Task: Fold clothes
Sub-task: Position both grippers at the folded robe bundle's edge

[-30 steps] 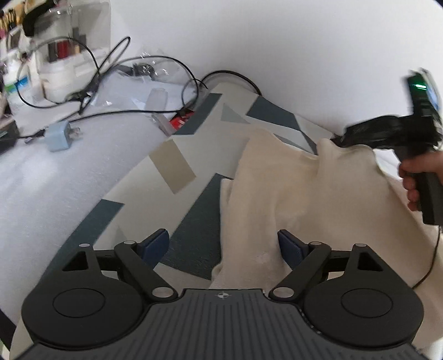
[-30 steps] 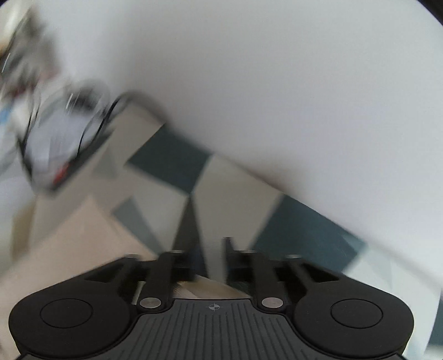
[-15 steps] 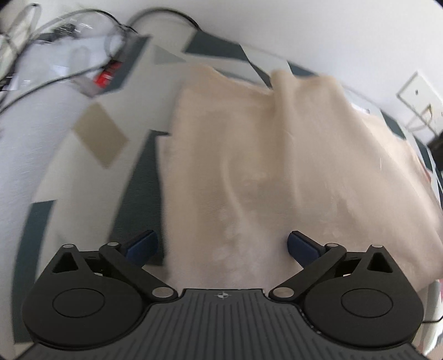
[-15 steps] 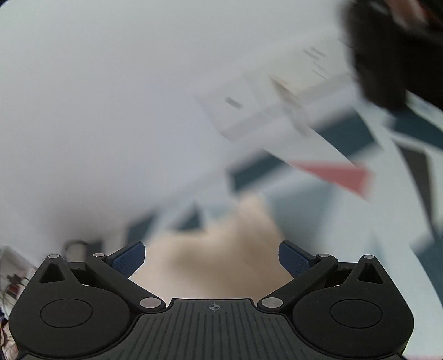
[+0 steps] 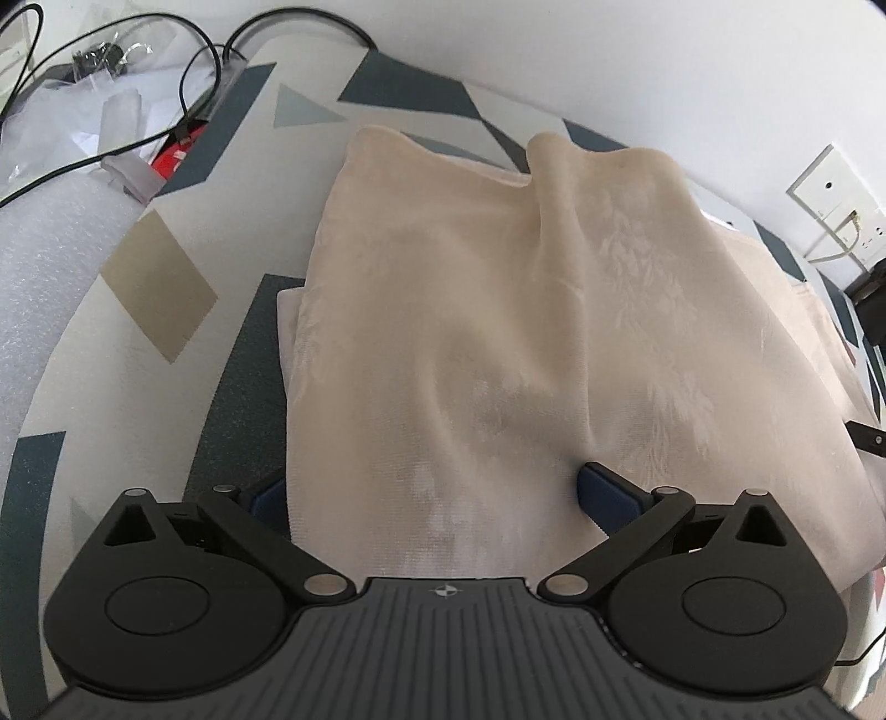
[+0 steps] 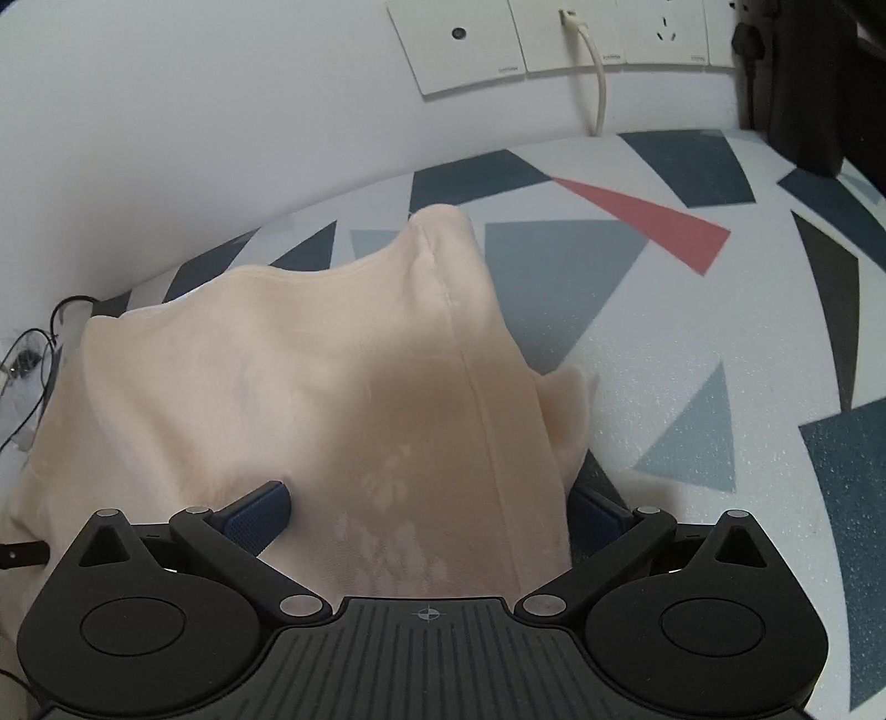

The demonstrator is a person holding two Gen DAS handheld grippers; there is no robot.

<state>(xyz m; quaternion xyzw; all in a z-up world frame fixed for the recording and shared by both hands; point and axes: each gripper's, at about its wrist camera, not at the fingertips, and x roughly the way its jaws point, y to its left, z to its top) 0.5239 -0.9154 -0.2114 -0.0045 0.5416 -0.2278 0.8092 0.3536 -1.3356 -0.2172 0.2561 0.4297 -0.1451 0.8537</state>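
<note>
A cream garment (image 5: 498,310) with a faint woven leaf pattern lies folded over itself on the patterned mat (image 5: 166,387). My left gripper (image 5: 437,495) is open, its blue pads on either side of the garment's near edge; the left pad is partly hidden behind the cloth. In the right wrist view the same cream garment (image 6: 310,399) rises to a peak near the wall. My right gripper (image 6: 426,507) is open too, with cloth draped between its pads and nothing pinched.
Cables and plastic wrap (image 5: 111,111) clutter the white foam (image 5: 44,266) at the left. Wall sockets (image 6: 554,39) with a white cord sit above the mat (image 6: 720,332). A dark object (image 6: 803,83) stands at the far right corner.
My right gripper has opened, letting go of the garment's far corner, and swung back over the cloth's near right side. My left gripper moved over the near edge, staying open.
</note>
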